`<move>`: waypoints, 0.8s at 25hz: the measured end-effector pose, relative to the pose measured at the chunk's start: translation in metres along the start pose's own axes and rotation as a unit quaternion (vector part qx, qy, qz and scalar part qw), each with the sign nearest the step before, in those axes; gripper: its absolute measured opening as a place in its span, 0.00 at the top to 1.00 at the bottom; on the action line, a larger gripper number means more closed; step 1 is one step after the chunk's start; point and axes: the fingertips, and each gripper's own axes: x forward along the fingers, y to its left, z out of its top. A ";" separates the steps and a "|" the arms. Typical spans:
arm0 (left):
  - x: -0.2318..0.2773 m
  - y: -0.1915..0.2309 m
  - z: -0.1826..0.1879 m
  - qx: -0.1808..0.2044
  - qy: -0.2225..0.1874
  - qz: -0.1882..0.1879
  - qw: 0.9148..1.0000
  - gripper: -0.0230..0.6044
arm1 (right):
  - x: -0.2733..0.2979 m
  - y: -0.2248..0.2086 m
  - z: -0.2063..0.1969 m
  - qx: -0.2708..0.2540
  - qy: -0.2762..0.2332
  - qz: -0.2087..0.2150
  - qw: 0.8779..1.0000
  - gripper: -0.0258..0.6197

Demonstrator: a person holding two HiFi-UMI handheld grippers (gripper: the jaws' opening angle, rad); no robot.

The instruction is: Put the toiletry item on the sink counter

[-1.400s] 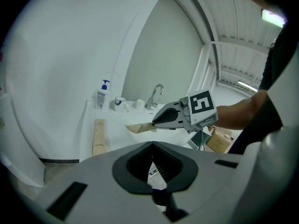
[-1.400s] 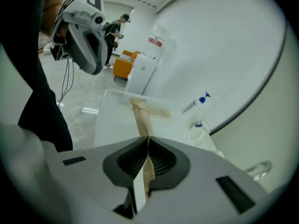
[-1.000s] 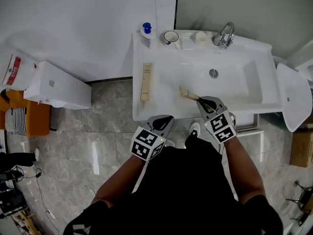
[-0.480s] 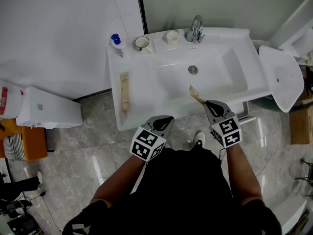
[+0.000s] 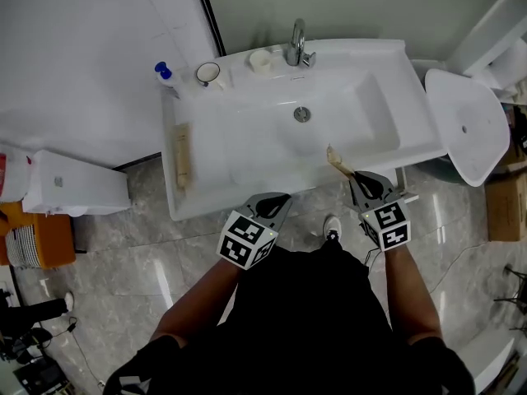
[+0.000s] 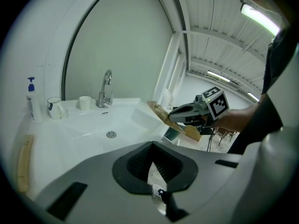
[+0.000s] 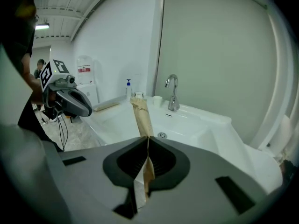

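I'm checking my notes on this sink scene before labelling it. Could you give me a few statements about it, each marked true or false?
1. The right gripper is shut on a tan paper packet. True.
2. A second tan packet lies on the counter, left of the basin. True.
3. The blue-topped pump bottle stands right of the faucet. False: it stands at the counter's back left corner, left of the faucet.
4. The left gripper holds the mug. False: its jaws are together on nothing, and the mug stands beside the pump bottle.
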 end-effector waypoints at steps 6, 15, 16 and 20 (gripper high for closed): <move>0.043 -0.026 0.023 -0.015 -0.012 0.026 0.999 0.96 | -0.017 -0.049 -0.031 -0.023 0.004 0.020 1.000 0.95; 0.102 -0.061 0.026 -0.039 -0.003 0.055 0.998 0.96 | -0.037 -0.099 -0.093 -0.167 0.062 0.042 0.983 0.95; 0.108 -0.064 0.026 -0.042 -0.003 0.059 0.997 0.96 | -0.038 -0.101 -0.101 -0.192 0.069 0.050 0.978 0.95; 0.131 -0.079 0.022 -0.056 0.000 0.065 0.996 0.96 | -0.041 -0.108 -0.144 -0.242 0.098 0.083 0.962 0.95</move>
